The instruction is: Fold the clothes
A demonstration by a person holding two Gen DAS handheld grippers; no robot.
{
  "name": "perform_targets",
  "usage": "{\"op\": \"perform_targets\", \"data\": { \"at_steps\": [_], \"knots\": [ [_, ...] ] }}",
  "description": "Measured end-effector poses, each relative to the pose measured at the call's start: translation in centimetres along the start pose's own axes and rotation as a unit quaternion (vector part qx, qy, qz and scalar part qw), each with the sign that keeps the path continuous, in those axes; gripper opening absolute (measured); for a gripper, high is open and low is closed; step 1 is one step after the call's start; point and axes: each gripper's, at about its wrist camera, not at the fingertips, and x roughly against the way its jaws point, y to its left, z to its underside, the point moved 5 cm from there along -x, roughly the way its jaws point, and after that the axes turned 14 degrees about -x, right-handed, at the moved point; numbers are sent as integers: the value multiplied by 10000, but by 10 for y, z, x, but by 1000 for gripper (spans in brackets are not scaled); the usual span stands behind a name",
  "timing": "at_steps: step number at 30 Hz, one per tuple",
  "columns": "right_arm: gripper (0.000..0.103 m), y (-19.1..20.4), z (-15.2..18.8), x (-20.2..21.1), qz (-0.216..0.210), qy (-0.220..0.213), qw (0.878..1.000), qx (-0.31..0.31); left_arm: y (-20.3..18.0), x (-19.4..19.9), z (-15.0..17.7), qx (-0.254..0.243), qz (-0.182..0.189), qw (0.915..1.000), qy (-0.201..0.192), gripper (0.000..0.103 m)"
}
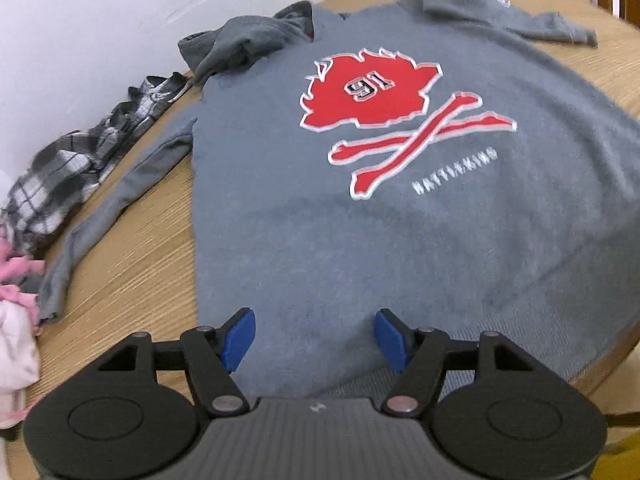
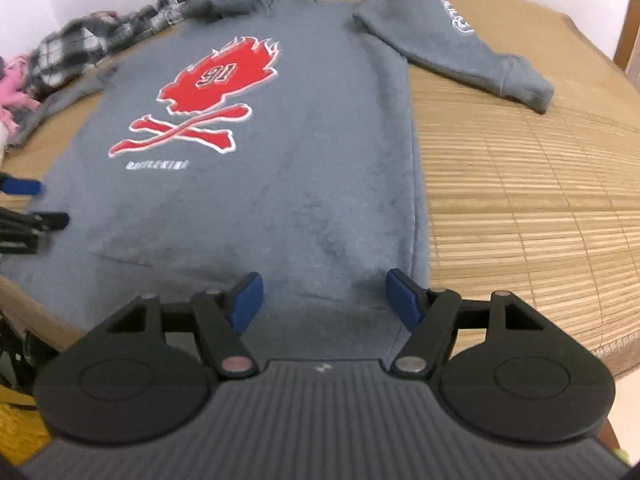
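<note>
Hoodie [image 1: 360,240] lengthwise, hood far end

Grey hoodie [image 1: 360,248] spread flat, front up (red skull print), sleeves out

Your left gripper [image 1: 315,330]: ribbed dark grey body with a small white mark at its front edge, two round black discs, black linkage arms on silver pivot pins, blue pads [image 1: 239,338]. Your right gripper [image 2: 324,300] is the same build; one of its pins looks reddish.
</note>
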Motion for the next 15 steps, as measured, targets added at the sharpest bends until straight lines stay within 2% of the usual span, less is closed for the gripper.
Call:
{"op": "perform_targets", "data": {
  "at_steps": [4, 6, 10, 14, 15],
  "knots": [
    [71, -5, 5, 21, -155, -107, 9994, 306, 3, 11, 8, 321, -57, 9992, 209, 69],
    [71, -18, -5, 28, -169, -267, 9994, 118, 4, 19, 8, 434, -97, 9987, 249, 69],
    [71, -63, -40, 29, 58, -641, 9944, -839, 4, 29, -9, 543, 27, 9985, -3, 76],
    [72, -115, -80, 23, 136, -877, 9735, -2110, 5, 18, -40, 582, 256, 9976, -268, 77],
    [71, -124, -88, 20, 129, -900, 9696, -2270, 2, 14, -49, 611, 304, 9972, -299, 77]
  ]
}}
